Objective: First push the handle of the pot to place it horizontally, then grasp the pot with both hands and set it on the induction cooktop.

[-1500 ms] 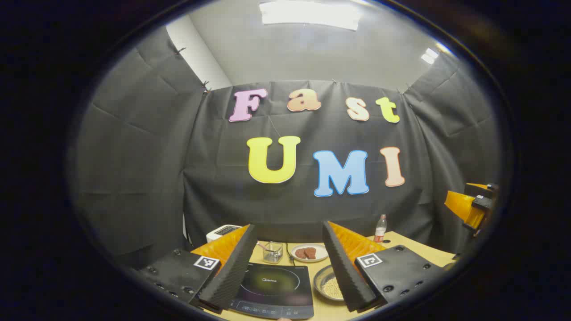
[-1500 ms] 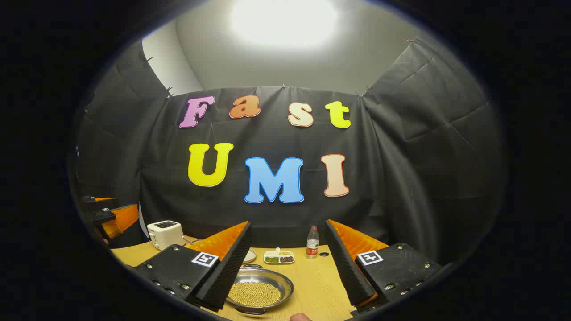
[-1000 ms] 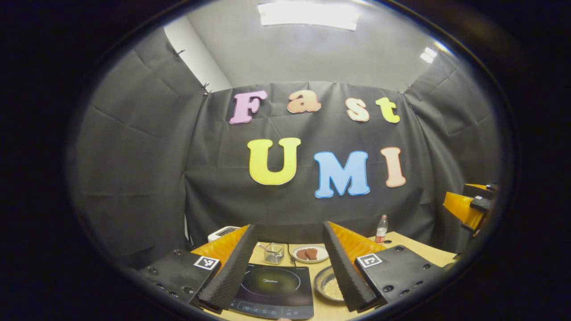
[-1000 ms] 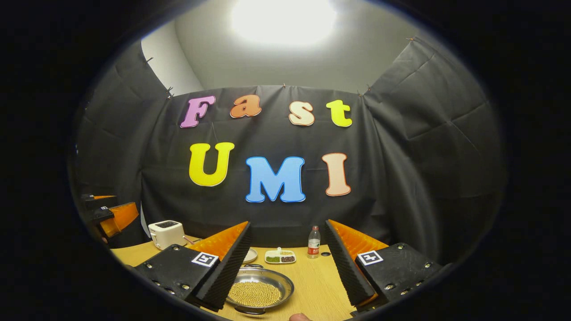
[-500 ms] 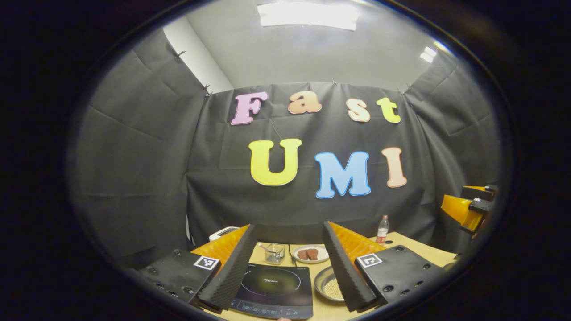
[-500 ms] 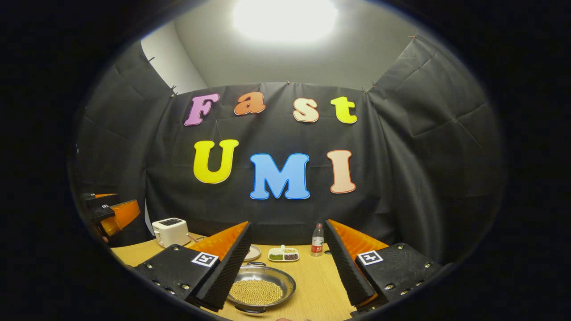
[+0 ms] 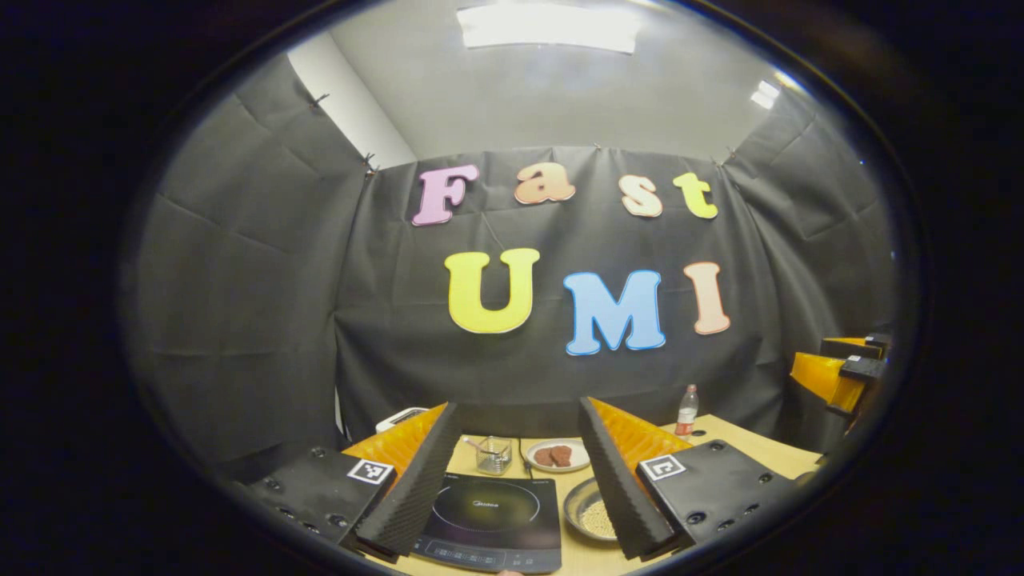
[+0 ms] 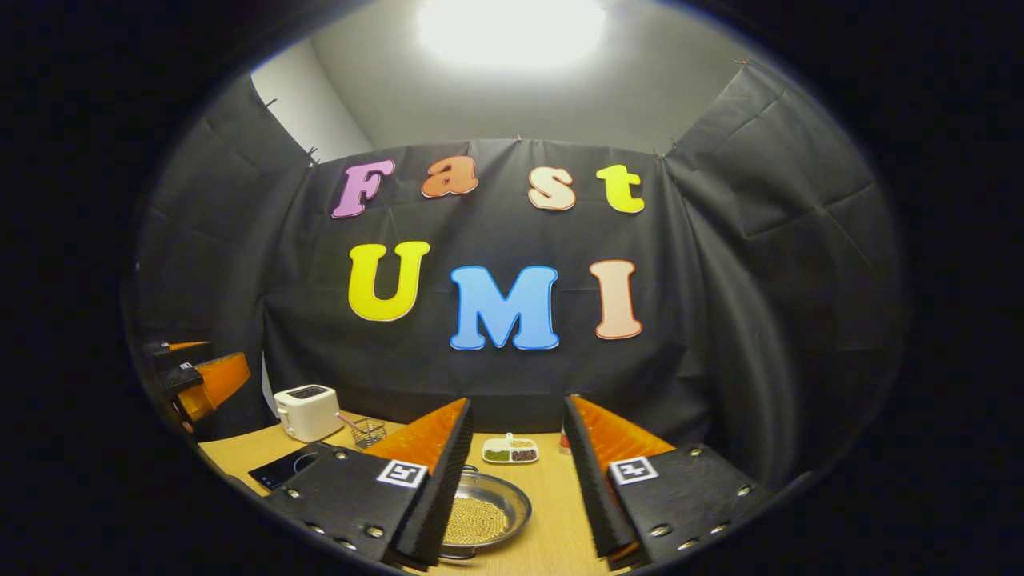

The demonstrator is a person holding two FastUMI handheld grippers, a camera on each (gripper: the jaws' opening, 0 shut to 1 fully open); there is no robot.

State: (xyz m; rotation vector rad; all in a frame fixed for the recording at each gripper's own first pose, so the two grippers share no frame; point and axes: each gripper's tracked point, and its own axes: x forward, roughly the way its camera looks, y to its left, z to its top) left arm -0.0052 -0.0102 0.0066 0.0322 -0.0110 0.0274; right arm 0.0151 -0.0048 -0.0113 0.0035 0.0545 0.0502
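Nearest in the right gripper view, my right tool [image 8: 516, 480] hangs above the tabletop [image 8: 560, 512] with its jaws apart and nothing between them. Just beyond its left finger sits the pot [image 8: 486, 512], a shallow metal pan loaded with small pale beans, resting on the wood to the right of the induction cooktop [image 8: 282, 469]. A dark handle stub shows at the pan's near rim, and I think a second one lies at the far rim, though the finger covers too much to be sure.

In the left gripper view, my left tool [image 7: 514, 472] is likewise spread and empty, held over the cooktop, with the pot at lower right behind its right finger.

Hazards, as I judge them:
- Handle push: a push landing on the rim instead of the handle would skid the light pan across the tabletop.
- Two-tool lift: uneven heights would tip the pan and spill the beans.
- Transfer: a low carry would catch the cooktop's edge.

Farther back stand a sectioned dish [image 8: 510, 451], a wire basket [image 8: 367, 433] and a toaster [image 8: 308, 411]; a wide sweep could strike them.
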